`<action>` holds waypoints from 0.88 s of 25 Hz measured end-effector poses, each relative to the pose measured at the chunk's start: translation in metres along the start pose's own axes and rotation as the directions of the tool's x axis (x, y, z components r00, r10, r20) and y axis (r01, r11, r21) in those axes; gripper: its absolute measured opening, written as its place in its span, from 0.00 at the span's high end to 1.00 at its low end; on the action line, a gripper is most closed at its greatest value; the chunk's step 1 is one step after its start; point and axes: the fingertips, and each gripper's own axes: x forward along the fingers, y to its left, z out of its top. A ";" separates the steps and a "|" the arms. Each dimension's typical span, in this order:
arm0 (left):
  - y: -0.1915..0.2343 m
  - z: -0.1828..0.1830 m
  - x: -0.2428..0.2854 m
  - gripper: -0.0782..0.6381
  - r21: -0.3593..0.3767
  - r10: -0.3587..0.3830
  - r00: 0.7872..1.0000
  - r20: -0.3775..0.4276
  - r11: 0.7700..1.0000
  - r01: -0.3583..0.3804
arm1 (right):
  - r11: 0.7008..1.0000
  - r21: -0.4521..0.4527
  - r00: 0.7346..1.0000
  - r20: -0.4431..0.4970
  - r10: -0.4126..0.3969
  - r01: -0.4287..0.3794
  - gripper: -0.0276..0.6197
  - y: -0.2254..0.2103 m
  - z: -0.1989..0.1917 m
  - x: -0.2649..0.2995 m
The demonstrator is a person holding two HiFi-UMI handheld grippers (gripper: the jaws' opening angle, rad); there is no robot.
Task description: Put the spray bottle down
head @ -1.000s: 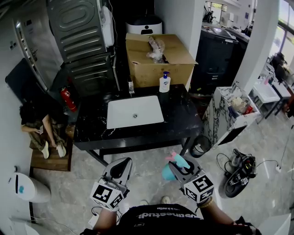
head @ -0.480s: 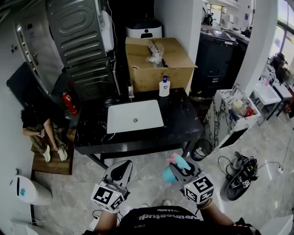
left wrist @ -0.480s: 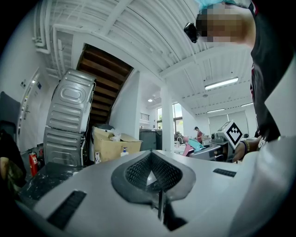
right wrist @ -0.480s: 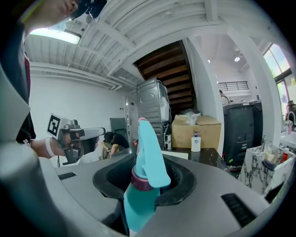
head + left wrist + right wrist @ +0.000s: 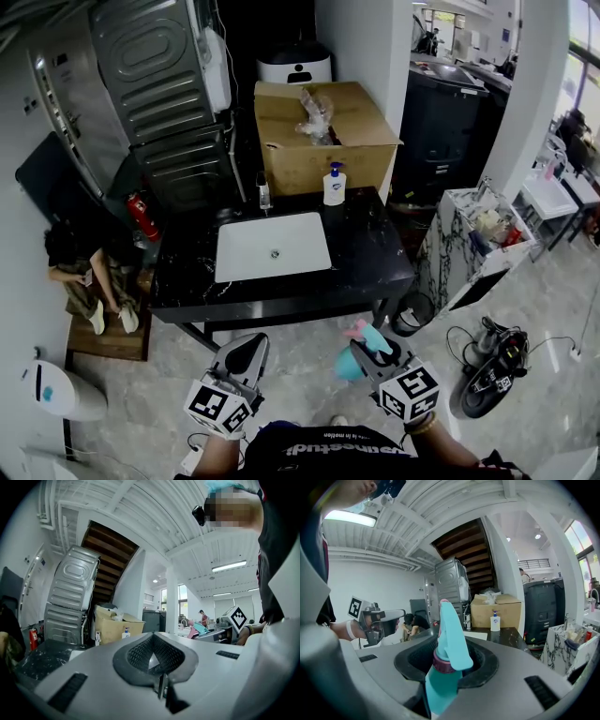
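Right gripper: the right gripper (image 5: 360, 351) sits at the lower centre-right of the head view. It is clenched on the teal plastic spray bottle (image 5: 347, 364), with a jaw on either side of the bottle's neck.
Spray bottle: it has a teal body, a purple collar and a teal trigger head with a pink tip. In the right gripper view the spray bottle (image 5: 444, 665) stands upright at the centre of the frame and fills the gap of the right gripper (image 5: 446, 657). In the head view it hangs over the pale stone floor (image 5: 309, 342), in front of the desk and clear of it.
Left gripper: the left gripper (image 5: 246, 346) is at the lower centre-left of the head view. In its own view the left gripper (image 5: 154, 654) has its jaws drawn together with nothing between them.
Desk: the black marble desk (image 5: 370, 246) lies across the middle of the head view, with a white rectangular sink basin (image 5: 274, 247) set into its top.
On the desk: a white soap pump bottle with a blue top (image 5: 334, 185) stands at the far edge, just in front of a brown cardboard box (image 5: 319, 131).
Left side: a person sitting low (image 5: 86, 274) is at the left edge, with a red fire extinguisher (image 5: 142, 217) near the desk's left end.
Upper left: stacked grey metal appliances (image 5: 159, 89).
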 end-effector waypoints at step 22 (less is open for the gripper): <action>0.017 -0.013 0.088 0.87 0.034 0.004 1.000 -0.020 0.999 -0.004 | 0.999 0.040 0.999 -0.017 -0.035 0.036 0.72 -0.090 -0.007 0.025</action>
